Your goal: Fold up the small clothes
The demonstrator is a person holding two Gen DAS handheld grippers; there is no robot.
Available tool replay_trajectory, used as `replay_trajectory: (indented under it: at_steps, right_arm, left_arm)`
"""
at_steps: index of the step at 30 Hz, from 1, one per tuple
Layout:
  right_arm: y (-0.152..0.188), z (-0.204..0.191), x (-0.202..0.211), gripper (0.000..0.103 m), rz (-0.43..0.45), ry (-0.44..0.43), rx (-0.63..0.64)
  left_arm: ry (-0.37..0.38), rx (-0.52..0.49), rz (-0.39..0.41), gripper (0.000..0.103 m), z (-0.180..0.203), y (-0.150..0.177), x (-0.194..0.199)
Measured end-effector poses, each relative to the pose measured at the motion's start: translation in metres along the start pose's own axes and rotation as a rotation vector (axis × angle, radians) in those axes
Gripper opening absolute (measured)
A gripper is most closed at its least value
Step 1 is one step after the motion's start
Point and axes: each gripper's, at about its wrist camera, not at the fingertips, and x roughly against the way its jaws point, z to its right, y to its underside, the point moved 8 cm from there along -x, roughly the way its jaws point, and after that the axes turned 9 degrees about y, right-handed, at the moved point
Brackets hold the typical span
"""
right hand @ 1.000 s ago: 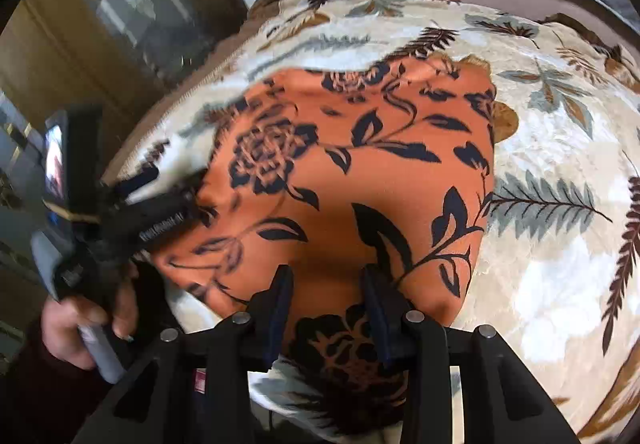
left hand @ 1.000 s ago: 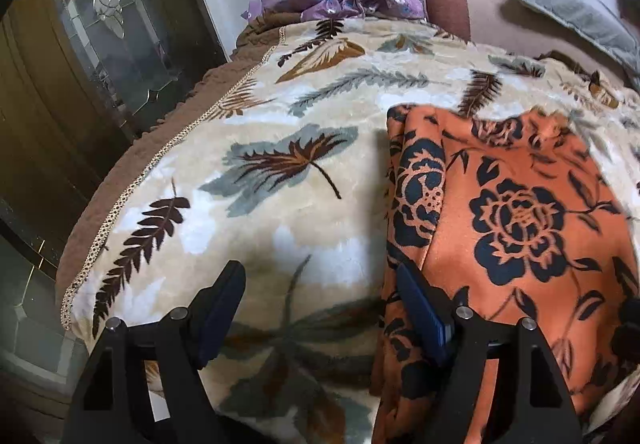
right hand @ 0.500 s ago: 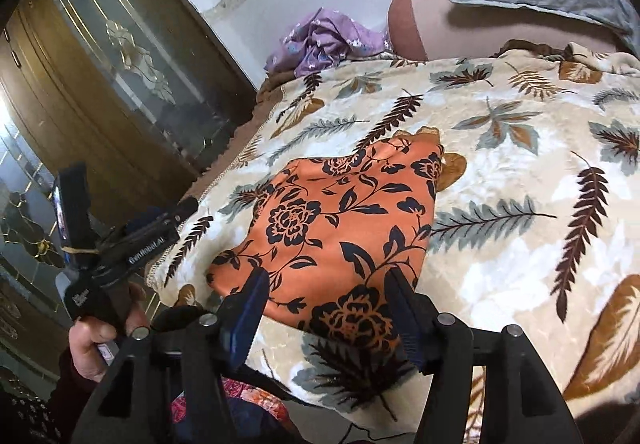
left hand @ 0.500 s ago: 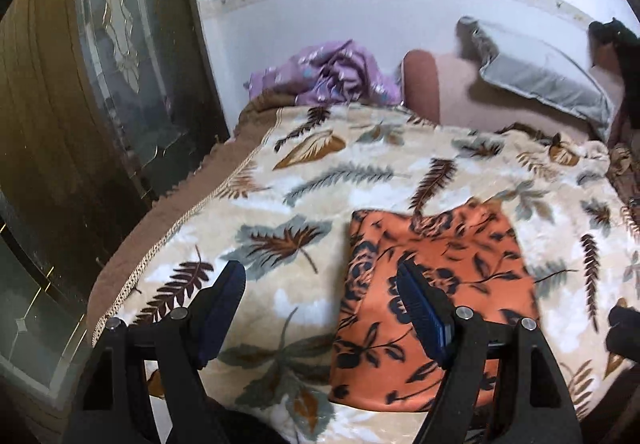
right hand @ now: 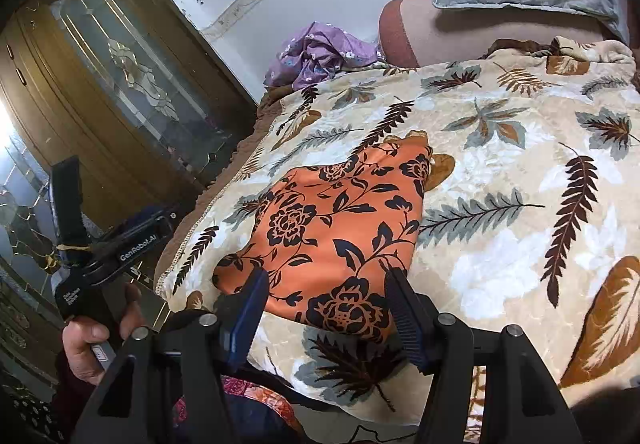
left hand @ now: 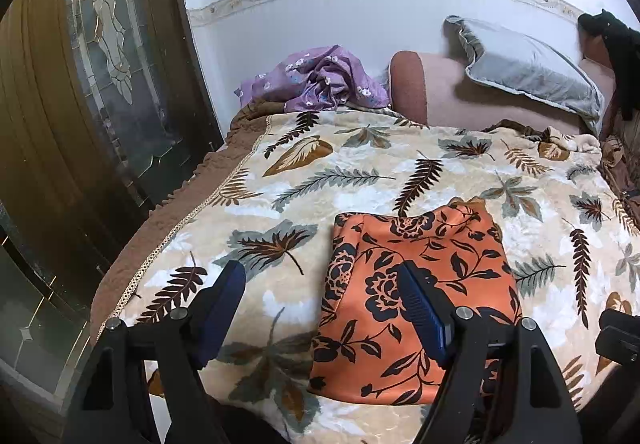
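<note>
An orange garment with black flowers lies folded into a flat rectangle on the leaf-patterned blanket, near the bed's front edge. It also shows in the right wrist view. My left gripper is open and empty, held back above the front edge, left of the garment's middle. My right gripper is open and empty, held just in front of the garment's near edge. The left gripper's body and the hand holding it show at the left of the right wrist view.
A crumpled purple floral garment lies at the bed's far left corner by the wall. A grey pillow rests on a pink bolster at the back. A dark glass-panelled wardrobe stands along the left side.
Both grippers pulled back and up from the orange garment. The right gripper, shut on its near edge a second ago, has opened and let go. The garment lies still.
</note>
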Motion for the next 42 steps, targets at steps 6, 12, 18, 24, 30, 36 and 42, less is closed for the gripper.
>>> replay_trajectory:
  at_steps: [6, 12, 18, 24, 30, 36, 42]
  right_arm:
    - [0.000, -0.002, -0.004, 0.064, -0.013, -0.020, -0.014]
    - [-0.002, -0.009, -0.008, 0.064, -0.022, -0.020, -0.004]
    - [-0.003, -0.018, -0.014, 0.065, -0.035, -0.017, 0.013]
    - [-0.003, -0.001, -0.041, 0.072, -0.064, -0.029, -0.043]
    - [-0.010, 0.043, -0.096, 0.075, -0.192, -0.091, -0.237]
    - [-0.029, 0.050, -0.105, 0.075, -0.141, -0.073, -0.240]
    - [-0.029, 0.038, -0.093, 0.075, -0.111, -0.057, -0.180]
  left_arm:
    - [-0.006, -0.001, -0.011, 0.079, -0.003, 0.003, -0.005]
    - [-0.005, 0.013, -0.023, 0.079, -0.010, 0.004, -0.012]
    - [-0.002, 0.019, -0.029, 0.079, -0.014, 0.005, -0.015]
    - [0.159, 0.058, -0.140, 0.085, -0.025, 0.013, -0.044]
    - [0.374, 0.143, -0.370, 0.085, -0.047, 0.024, -0.113]
    - [0.313, 0.170, -0.328, 0.085, -0.062, 0.012, -0.124]
    - [0.096, 0.103, -0.177, 0.085, -0.062, 0.008, -0.090]
